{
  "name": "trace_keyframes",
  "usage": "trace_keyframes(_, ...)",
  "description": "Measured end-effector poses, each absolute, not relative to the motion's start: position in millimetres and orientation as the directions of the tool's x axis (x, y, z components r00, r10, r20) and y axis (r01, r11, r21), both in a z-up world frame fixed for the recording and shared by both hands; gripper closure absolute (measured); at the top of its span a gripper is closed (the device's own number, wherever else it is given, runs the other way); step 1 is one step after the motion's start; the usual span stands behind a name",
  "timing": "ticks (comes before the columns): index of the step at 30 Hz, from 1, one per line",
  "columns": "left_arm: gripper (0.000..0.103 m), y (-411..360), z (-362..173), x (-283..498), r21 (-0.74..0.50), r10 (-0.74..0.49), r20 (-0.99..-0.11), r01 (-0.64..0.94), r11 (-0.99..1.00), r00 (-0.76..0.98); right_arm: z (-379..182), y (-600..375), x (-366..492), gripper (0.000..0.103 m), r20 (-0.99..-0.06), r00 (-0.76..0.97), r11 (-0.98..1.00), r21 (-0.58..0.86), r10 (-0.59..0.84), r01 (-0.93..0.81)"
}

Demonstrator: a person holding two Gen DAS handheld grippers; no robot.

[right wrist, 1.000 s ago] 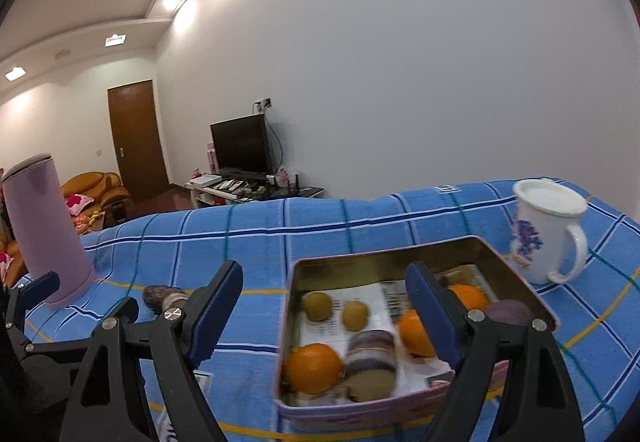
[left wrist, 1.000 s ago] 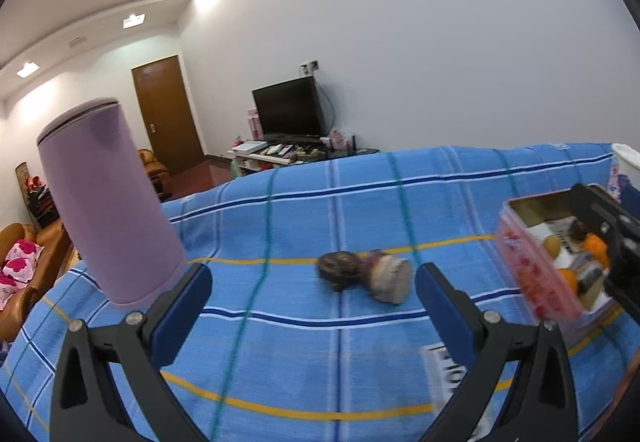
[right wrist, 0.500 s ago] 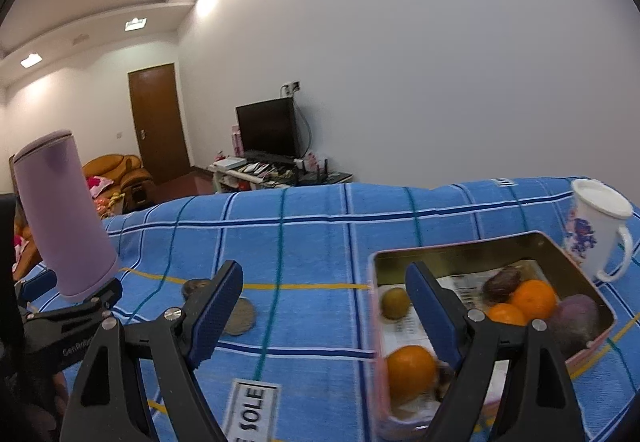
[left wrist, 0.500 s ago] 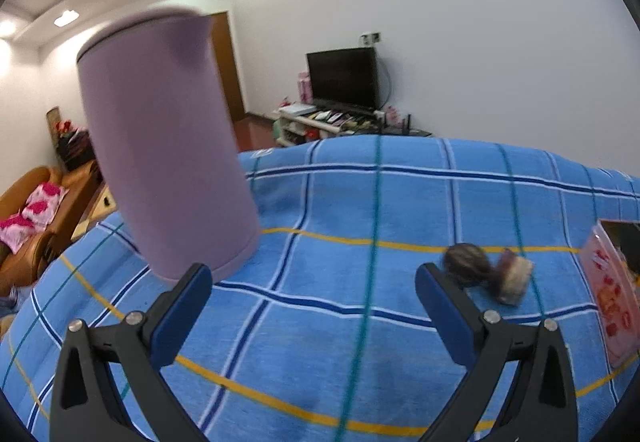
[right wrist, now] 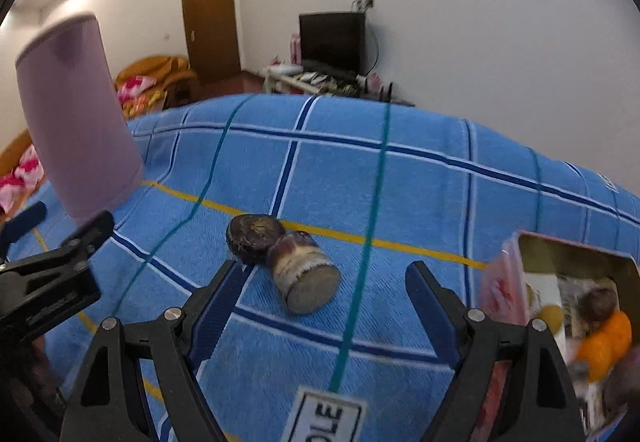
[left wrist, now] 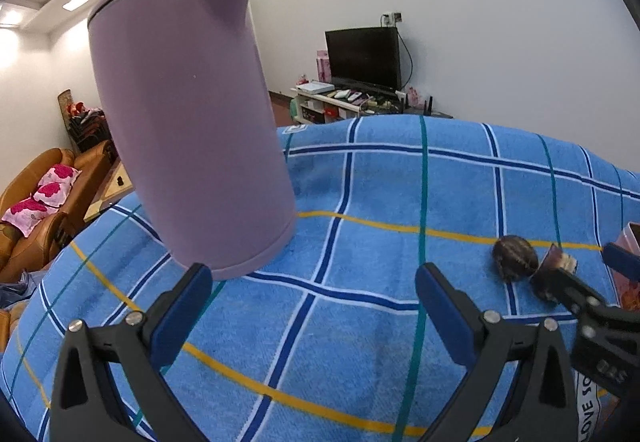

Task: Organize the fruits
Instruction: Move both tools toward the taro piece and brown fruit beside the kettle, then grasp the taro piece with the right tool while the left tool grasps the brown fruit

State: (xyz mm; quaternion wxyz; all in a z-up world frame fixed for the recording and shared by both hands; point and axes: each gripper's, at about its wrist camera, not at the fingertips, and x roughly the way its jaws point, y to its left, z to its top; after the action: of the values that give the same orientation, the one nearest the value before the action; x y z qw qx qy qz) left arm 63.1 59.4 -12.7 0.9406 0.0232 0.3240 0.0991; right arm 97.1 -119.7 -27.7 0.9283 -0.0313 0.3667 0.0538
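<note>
Presently, your right claw [right wrist: 322, 300] stands wide open and grips nothing; its blue pads flank bare cloth just short of the two loose pieces. Your left claw [left wrist: 314, 304] is likewise open and empty, its near pad just beside the base of the purple jug [left wrist: 188, 114].

Beneath both claws lies the blue checked cloth [right wrist: 400, 182] covering the counter, with a printed label [right wrist: 324, 418] at the near edge in the right wrist view.

Just beyond your right claw's pads, a cut cylindrical piece [right wrist: 304, 278] with a dark purple skin lies on its side, flat pale face toward the camera. Touching its far end is a dark round fruit [right wrist: 254, 238]. Both rest on the cloth, outside the tin.

To the right of them, apart, stands the fruit tin [right wrist: 504, 282], pink-walled, holding an orange [right wrist: 604, 342] and other fruit that is too blurred to name.

Left of the pair, well apart, the jug stands upright on the cloth.

Farther back, a television [right wrist: 332, 40] and a brown door [right wrist: 210, 26] stand against the walls.
</note>
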Motion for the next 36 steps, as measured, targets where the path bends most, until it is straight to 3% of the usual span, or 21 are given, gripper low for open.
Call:
trace_keyframes(4,0.0,58.3,-13.9,64.3,0.107,0.19,-0.616,-0.158,0.982,0.765,-36.9,-110.8,114.1,0.02,-0.726,0.684,0.986,-0.047,0.075,-0.158)
trace_keyframes(11,0.0,51.1,-17.5,65.5,0.127,0.183,-0.623,-0.133,0.983,0.761,-53.2,-105.8,132.8,0.044,-0.79,0.603,0.979,-0.019,0.109,-0.203)
trace_keyframes(18,0.0,50.8,-18.4,66.5,0.132,0.186,-0.627,-0.132,0.982,0.757,-53.0,-106.7,130.7,0.052,-0.79,0.601,0.977,-0.012,0.121,-0.213)
trace_keyframes(36,0.0,51.8,-20.9,69.0,0.123,0.166,-0.64,-0.114,0.986,0.75,-49.4,-113.0,117.6,0.06,-0.784,0.614,0.99,0.008,0.092,-0.138)
